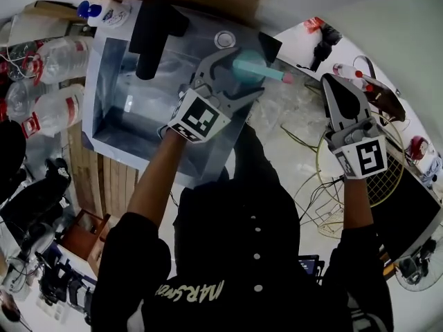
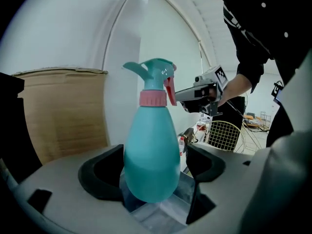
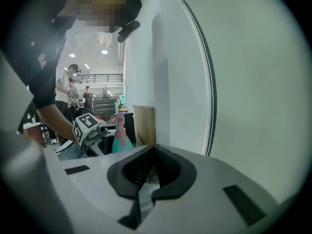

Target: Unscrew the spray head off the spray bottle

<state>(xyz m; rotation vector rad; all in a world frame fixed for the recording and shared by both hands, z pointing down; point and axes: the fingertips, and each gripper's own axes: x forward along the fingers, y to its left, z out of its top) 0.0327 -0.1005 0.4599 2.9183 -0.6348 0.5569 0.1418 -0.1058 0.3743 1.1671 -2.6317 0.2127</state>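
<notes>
We log nothing unscrewed yet: the spray head point(image 2: 155, 76) is still on the bottle point(image 2: 151, 150), which stands upright on the grey box point(image 1: 118, 81) between the wide-open, untouching jaws of the left gripper point(image 2: 153, 173), while the right gripper point(image 3: 154, 174), shut and empty, hangs well apart.

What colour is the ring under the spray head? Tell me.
Pink. The ring shows best in the left gripper view.

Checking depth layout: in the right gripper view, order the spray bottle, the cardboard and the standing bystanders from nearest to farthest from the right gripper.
1. Spray bottle, lower left of centre.
2. Cardboard, centre, upright by the wall.
3. Bystanders, left, far background.
</notes>
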